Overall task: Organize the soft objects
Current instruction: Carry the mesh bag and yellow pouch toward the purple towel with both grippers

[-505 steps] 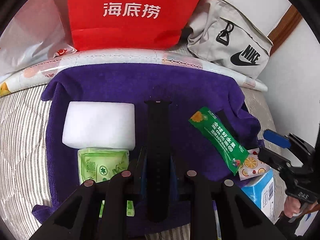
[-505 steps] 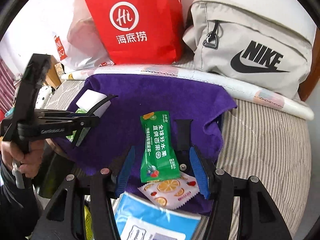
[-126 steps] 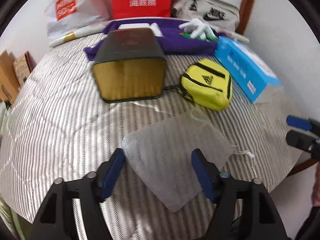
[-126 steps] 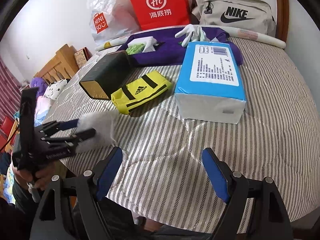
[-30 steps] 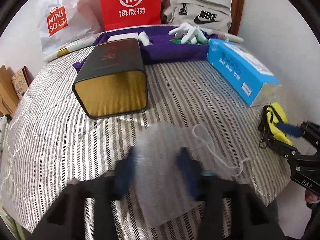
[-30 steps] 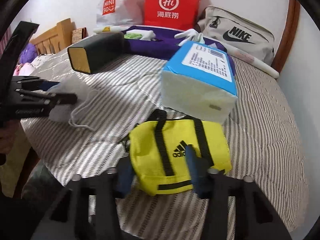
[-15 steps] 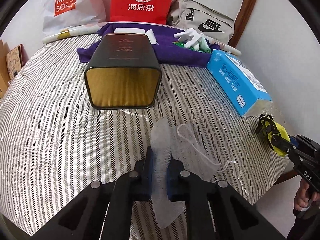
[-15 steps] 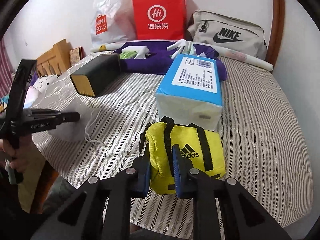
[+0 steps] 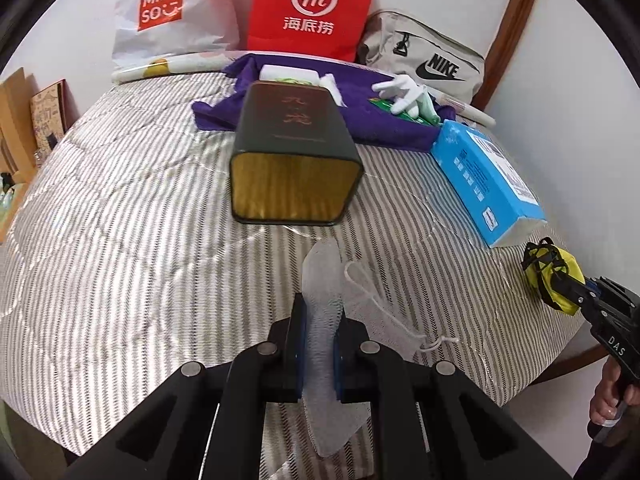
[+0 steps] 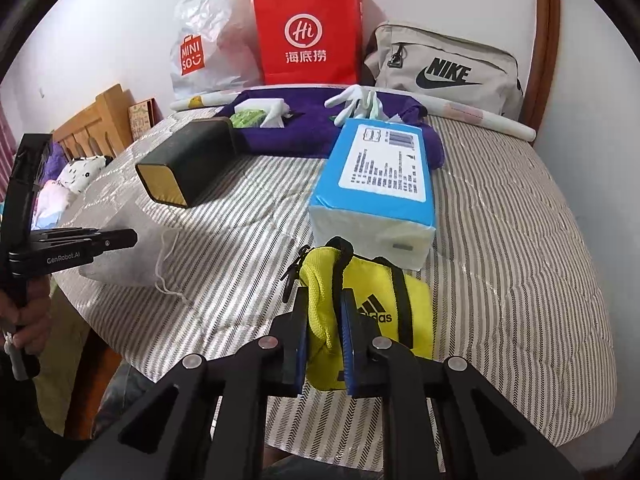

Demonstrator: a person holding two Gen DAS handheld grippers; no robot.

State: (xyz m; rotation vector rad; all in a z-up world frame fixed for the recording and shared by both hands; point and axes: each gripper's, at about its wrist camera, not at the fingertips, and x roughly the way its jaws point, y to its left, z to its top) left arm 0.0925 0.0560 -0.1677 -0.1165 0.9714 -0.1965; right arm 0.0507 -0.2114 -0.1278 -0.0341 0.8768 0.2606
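Gripping a white mesh drawstring pouch [image 9: 320,320], the left gripper [image 9: 320,340] has its fingers [image 9: 298,344] clamped tight on a fold of the fabric; the pouch's cord [image 9: 380,304] trails to its right over the striped bed [image 9: 120,240]. The right gripper [image 10: 324,332] has just been closing its fingers [image 10: 349,344] and now pinches one end of the yellow Adidas pouch [image 10: 384,300], which sits at the near edge of the bed, just in front of the blue tissue pack [image 10: 380,176]. A dark tin with a gold base [image 9: 296,152] lies on its side beyond the mesh pouch. Farther back, a purple towel [image 10: 304,128] carries a white glove [image 10: 356,104] and small packets. Against the wall stand a red paper bag [image 10: 308,32], a white Miniso bag [image 10: 204,48] and a beige Nike bag [image 10: 444,68]. A hand [image 10: 28,316] grips the left gripper's handle.
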